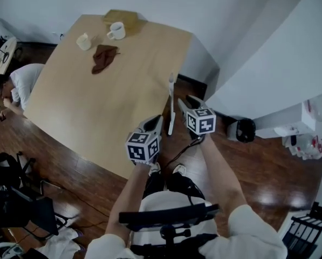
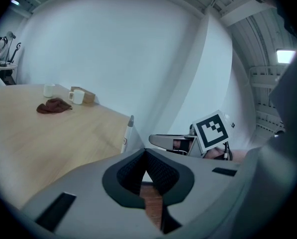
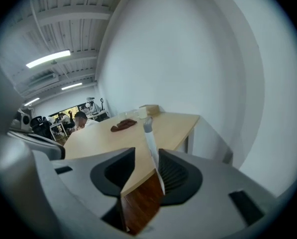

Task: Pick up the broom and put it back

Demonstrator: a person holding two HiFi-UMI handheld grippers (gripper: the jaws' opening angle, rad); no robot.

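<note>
Broom (image 1: 171, 106): slim pale handle with a grey cap at the top, standing close to upright just beside the right edge of the counter (image 1: 96, 107), near its far corner. The brush end is hidden from me. In the right gripper view the handle rises between the parted jaws of my right tool (image 3: 147, 177), close against the right-hand pad; I cannot tell whether it touches.

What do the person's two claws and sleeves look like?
The left claw and right claw are light grey shells, each topped by a white cube with black square markers. Their inner faces carry dark ribbed pads. A thin dark cable trails from the right one. The sleeves are white.
</note>
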